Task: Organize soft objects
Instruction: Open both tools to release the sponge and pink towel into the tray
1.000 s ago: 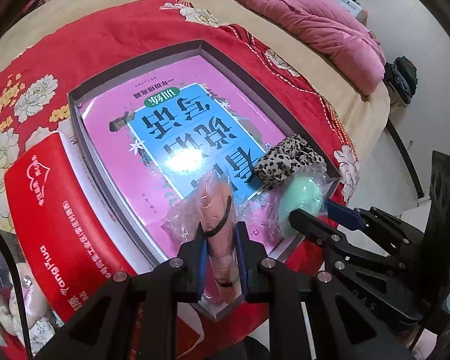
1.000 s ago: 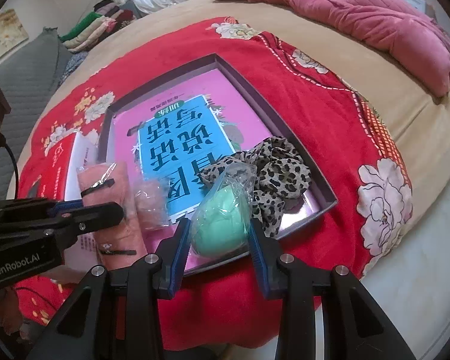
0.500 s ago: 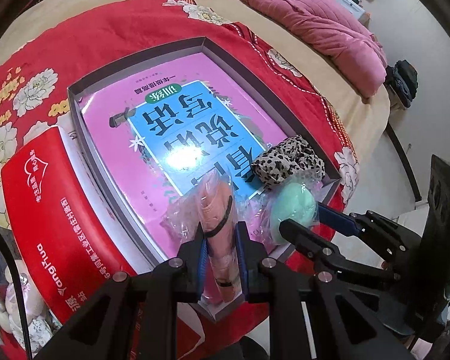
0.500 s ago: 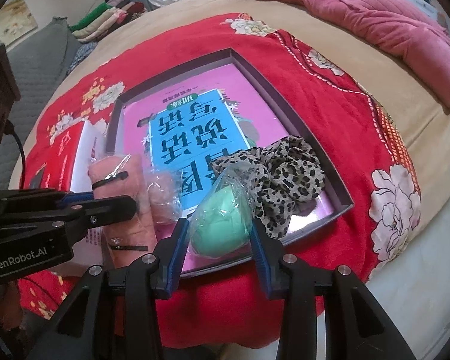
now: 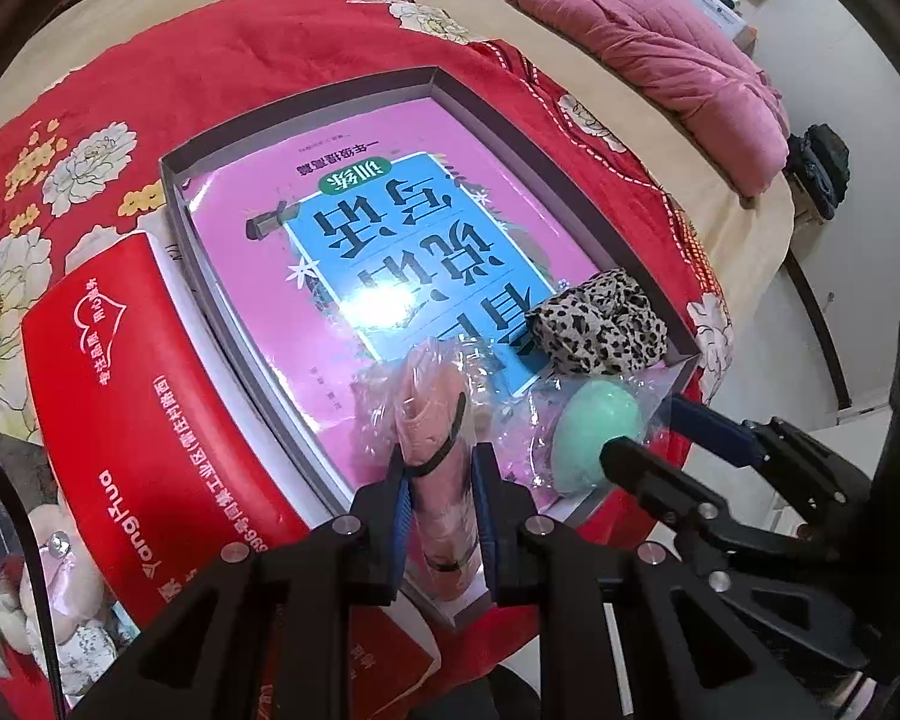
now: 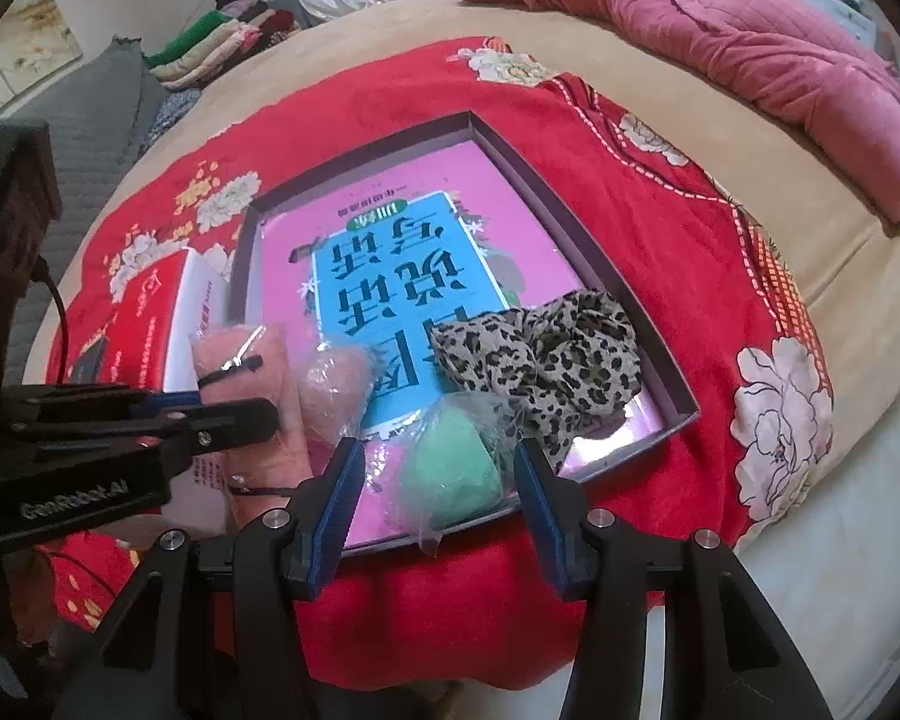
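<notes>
Pink roll [image 5: 435, 420] base hidden between left claw [image 5: 440, 480] pads.

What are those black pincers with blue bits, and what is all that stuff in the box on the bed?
They are two hand-held grabbing tools, each with a camera looking along its claw, so each picture comes from one tool. One view shows the left claw squeezed shut on a pink rolled cloth in clear wrap. The other shows the right claw, whose jaws have just been opening around a green squishy egg in a clear bag; it now lies loose between them. Both sit in a shallow grey box on a red flowered blanket. The box also holds a pink and blue book and a leopard-print scrunchie.
</notes>
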Demonstrator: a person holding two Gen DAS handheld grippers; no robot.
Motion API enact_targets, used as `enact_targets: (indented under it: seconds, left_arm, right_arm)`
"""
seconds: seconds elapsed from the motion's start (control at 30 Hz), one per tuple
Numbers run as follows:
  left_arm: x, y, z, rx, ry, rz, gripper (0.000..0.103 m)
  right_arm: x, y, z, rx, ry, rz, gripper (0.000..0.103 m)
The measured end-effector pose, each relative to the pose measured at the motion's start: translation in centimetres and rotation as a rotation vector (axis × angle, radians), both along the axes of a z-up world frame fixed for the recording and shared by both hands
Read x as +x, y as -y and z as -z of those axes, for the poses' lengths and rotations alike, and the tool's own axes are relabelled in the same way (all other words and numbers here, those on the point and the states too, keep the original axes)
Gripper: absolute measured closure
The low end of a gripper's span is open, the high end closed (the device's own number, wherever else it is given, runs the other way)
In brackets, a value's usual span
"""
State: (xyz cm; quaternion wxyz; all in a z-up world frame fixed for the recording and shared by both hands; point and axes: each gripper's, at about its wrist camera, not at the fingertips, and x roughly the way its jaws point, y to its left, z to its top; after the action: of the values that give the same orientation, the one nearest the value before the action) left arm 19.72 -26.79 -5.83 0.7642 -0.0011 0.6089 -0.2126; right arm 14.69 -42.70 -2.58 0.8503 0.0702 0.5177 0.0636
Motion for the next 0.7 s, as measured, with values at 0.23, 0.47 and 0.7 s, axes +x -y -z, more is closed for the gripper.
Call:
enact_targets:
  seconds: [0.23, 0.47, 0.7]
  left_arm:
    - [-0.2, 0.2, 0.0, 0.017, -0.003, 0.011, 0.08]
    - [-0.6, 0.5, -0.3, 0.028, 0.008, 0.026, 0.068]
    - [-0.8, 0.5, -0.8, 0.033, 0.016, 0.033, 0.06]
  right_arm:
    - [-0.3, -0.2, -0.7, -0.002, 0.009, -0.002, 0.049]
    - [-0.5, 0.0, -1.2, -0.012, 0.013, 0.009, 0.048]
    - [-0.8, 0.7, -1.8, -0.013, 0.018, 0.042, 0.043]
